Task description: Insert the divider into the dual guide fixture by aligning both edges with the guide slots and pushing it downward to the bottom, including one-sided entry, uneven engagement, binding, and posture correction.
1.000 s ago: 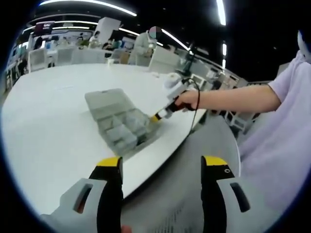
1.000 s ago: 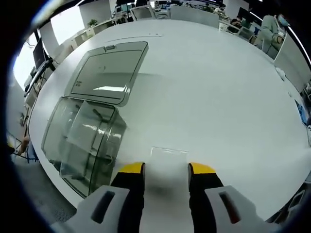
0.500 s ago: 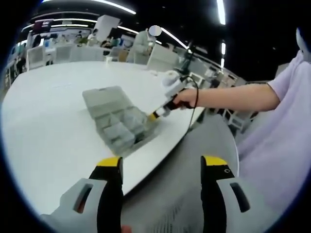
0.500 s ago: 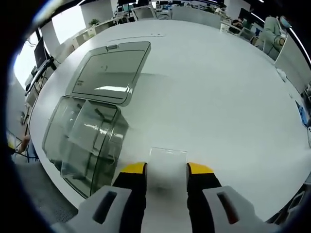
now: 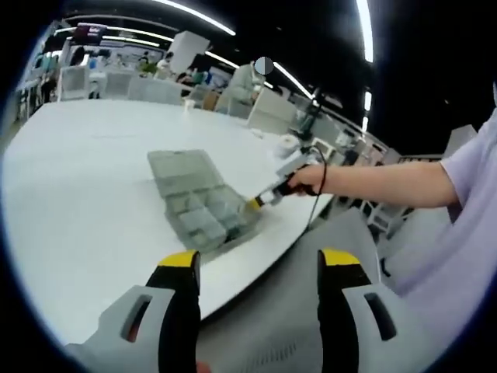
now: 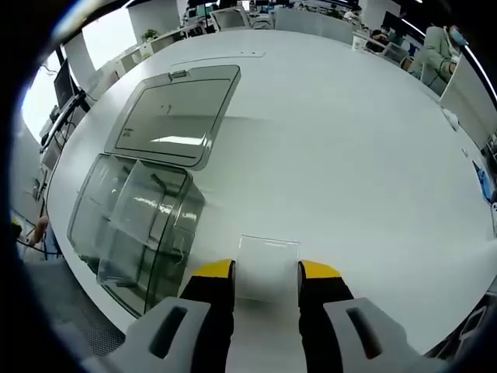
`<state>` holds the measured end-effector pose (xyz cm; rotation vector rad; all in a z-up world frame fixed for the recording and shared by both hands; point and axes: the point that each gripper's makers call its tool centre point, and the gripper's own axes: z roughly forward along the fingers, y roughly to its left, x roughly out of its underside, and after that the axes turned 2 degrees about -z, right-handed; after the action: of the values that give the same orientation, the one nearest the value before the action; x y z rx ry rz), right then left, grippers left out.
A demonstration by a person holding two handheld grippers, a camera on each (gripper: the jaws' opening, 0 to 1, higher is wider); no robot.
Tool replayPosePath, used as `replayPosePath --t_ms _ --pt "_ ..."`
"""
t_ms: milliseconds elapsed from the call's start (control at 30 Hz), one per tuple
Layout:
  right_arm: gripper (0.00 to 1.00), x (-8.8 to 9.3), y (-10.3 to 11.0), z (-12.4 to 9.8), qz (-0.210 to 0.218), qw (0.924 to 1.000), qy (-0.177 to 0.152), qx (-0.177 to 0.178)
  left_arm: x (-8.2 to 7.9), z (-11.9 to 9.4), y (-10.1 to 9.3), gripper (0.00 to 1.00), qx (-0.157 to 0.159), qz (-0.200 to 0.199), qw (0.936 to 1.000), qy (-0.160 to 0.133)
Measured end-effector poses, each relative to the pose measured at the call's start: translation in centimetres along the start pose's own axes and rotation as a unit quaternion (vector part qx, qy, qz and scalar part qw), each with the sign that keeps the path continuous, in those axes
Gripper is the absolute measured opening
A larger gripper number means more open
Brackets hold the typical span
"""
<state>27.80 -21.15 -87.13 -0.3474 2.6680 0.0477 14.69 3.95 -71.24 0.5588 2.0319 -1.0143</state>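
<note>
1. Divider (image 6: pixel 268 260): a clear flat plate lying on the white surface (image 6: pixel 349 155), just beside the open end of the compartment box (image 6: pixel 136 221), on the side away from the box's lid (image 6: pixel 172 115).
2. Your right hand-held gripper (image 6: pixel 266 273) has its yellow-tipped jaws apart, one on each side of the divider's near edge. They straddle it, but you cannot tell from this view whether they touch it; it looks not yet clamped.
3. Your left hand-held gripper (image 5: pixel 258 268) is held well back from the box, off the edge of the surface, jaws spread wide and carrying nothing.
4. In the left gripper view you can see your right hand (image 5: pixel 309 179) reaching the other gripper down to a spot just beside the box (image 5: pixel 203 206).
5. The box stands open, lid swung flat behind it, with clear inner walls already standing; the guide slots themselves are too faint to pick out.
6. Progress, as a judgement: very early. Nothing is inserted yet.
7. Left for you: close on the divider, lift it, stand it upright, bring it over the box, line both edges with the slots, and press it to the bottom, correcting any tilt or binding.
</note>
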Motion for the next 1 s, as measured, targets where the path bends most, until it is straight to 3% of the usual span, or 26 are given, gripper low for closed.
replayPosePath --t_ms 233,667,1000 --pt "0.28 0.0 0.1 -0.1 0.003 1.0000 -0.002 0.001 0.8 0.4 -0.6 0.59 0.015 0.006 0.9995 0.027" --pt "0.27 -0.2 0.0 0.0 0.010 0.9999 0.004 -0.001 2.0 0.7 -0.4 0.59 -0.013 0.043 0.9974 0.056" --pt "0.27 -0.2 0.0 0.0 -0.002 0.9999 0.013 -0.009 1.5 0.6 0.3 0.59 -0.032 0.032 0.9981 0.042"
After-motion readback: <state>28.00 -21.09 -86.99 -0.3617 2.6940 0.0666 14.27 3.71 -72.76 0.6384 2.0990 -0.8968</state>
